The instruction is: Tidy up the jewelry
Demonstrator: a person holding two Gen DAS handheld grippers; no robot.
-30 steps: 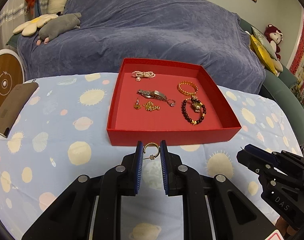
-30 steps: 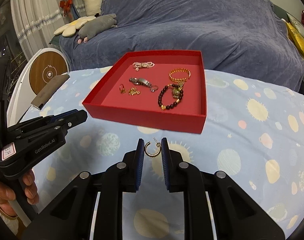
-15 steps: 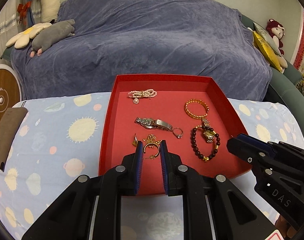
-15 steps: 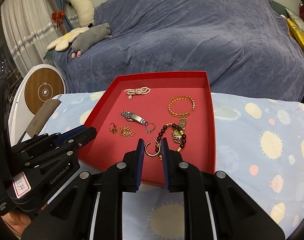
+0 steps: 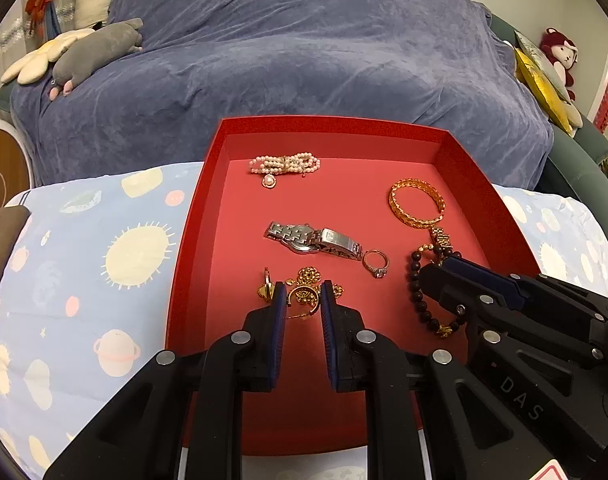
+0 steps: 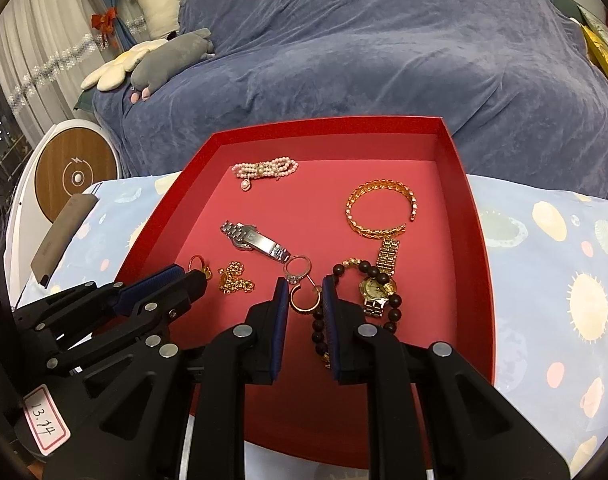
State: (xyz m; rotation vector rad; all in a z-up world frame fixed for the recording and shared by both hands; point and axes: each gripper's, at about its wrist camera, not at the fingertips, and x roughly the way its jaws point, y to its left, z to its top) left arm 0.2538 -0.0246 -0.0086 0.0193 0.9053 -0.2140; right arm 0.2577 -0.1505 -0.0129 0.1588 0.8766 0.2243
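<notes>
Left wrist view first: the left gripper point(image 5: 301, 300) sits low centre, its blue pads pinching a thin gold hoop earring point(image 5: 304, 307), hard to separate here from the gold chain cluster point(image 5: 310, 278) lying right behind it, so its outline is only probable. All of this is over the red tray point(image 5: 200, 216), which rests on a planet-print cloth point(image 5: 84, 248). Up the frame lie a pearl bracelet point(image 5: 284, 165), a silver watch point(image 5: 314, 239), a stone ring point(image 5: 376, 264) and a gold bangle point(image 5: 417, 208). At right the right gripper point(image 5: 440, 276) is seen from the side, covering part of a dark bead bracelet point(image 5: 416, 292); what it holds is hidden here.

Right wrist view: now it is clear. The right gripper point(image 6: 304, 300) is pressed on a second gold hoop earring point(image 6: 305, 300), its post angling toward the upper left of the hoop, above the tray floor point(image 6: 384, 152). This view also reveals a gold watch point(image 6: 378, 286) lying inside the bead bracelet point(image 6: 318, 326), masked in the other view. The left gripper point(image 6: 184, 278) enters from the lower left, beside a small gold ring point(image 6: 198, 264) and the chain cluster point(image 6: 234, 278). A blue covered sofa point(image 6: 384, 60) fills the top.
</notes>
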